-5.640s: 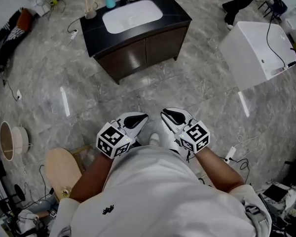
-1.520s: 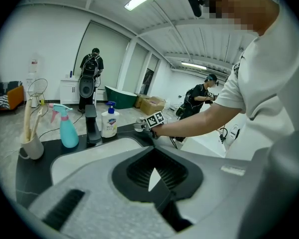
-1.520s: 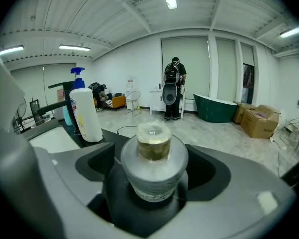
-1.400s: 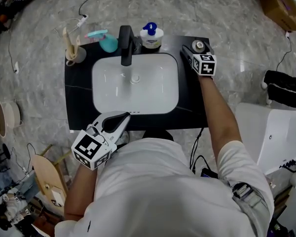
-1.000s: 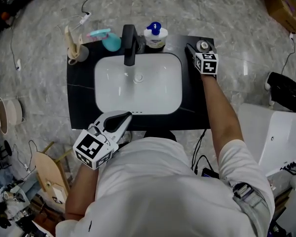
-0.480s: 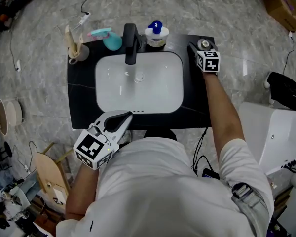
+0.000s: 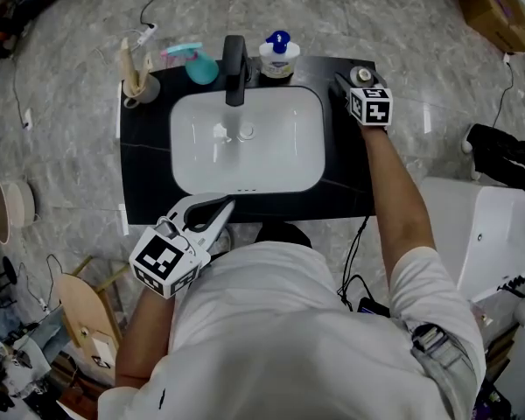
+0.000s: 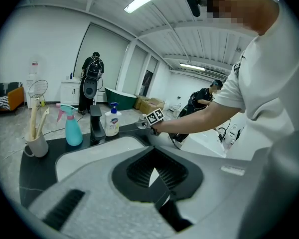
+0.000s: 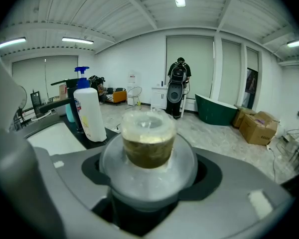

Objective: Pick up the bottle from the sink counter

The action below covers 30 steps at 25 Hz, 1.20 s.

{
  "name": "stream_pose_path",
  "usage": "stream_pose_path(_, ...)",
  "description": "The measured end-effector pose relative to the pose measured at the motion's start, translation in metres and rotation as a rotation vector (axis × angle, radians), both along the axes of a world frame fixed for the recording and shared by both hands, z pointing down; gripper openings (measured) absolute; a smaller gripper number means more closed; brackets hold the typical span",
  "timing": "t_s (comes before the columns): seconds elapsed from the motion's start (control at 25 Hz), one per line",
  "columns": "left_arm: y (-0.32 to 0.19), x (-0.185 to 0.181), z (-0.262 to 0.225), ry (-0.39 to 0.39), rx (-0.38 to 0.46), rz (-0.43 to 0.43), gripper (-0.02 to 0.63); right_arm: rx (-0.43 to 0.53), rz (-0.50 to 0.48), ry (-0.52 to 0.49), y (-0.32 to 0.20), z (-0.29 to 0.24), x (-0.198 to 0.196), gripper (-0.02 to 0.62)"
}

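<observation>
I have the right claw (image 7: 353,82) out past the back right corner of the basin (image 7: 280,147), on the black counter (image 7: 144,182). Its jaws stand fairly wide and are closed round the bottle (image 9: 148,143), a small one with a frosted clear cap and a brownish neck; the rounded body fills the gap between them. The bottle stands upright on the counter there, off the basin's back right corner. The left claw (image 7: 217,208) hangs at the basin's front edge, close to my body, jaws drawn together with nothing in them. Behind the basin stands the black faucet (image 7: 234,57), with a white pump bottle (image 7: 279,55) just right of it, a teal spray bottle (image 7: 198,62) left, and a cup (image 7: 136,81) off the basin's back left corner
</observation>
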<state>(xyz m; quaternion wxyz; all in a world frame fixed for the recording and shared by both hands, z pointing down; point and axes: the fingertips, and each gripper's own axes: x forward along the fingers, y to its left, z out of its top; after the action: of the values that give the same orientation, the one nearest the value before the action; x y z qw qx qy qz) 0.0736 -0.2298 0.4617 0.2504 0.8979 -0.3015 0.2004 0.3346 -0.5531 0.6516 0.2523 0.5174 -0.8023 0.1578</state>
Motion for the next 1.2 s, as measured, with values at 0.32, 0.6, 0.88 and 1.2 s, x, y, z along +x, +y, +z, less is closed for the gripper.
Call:
stream_pose_path(0.32, 0.023, -0.014, -0.01, 0.032, 0.027, 0.02, 0.005, 0.028, -0.013, -0.009, 0.032, -0.041, -0.014, 0.347)
stream_pose_path(0.6, 0.044, -0.033, -0.019, 0.063, 0.05, 0.036, 0.005, 0.033, -0.014, -0.016, 0.07, -0.073, -0.03, 0.348)
stream_pose_path(0.88, 0.064, -0.052, -0.022, 0.084, 0.073, 0.065, 0.005, 0.043, -0.02, -0.013, 0.108, -0.103, -0.047, 0.35)
stream_pose_path(1.2, 0.089, -0.072, -0.027, 0.119, 0.081, 0.085, 0.005, 0.023, -0.06, -0.016, 0.157, -0.138, -0.074, 0.351)
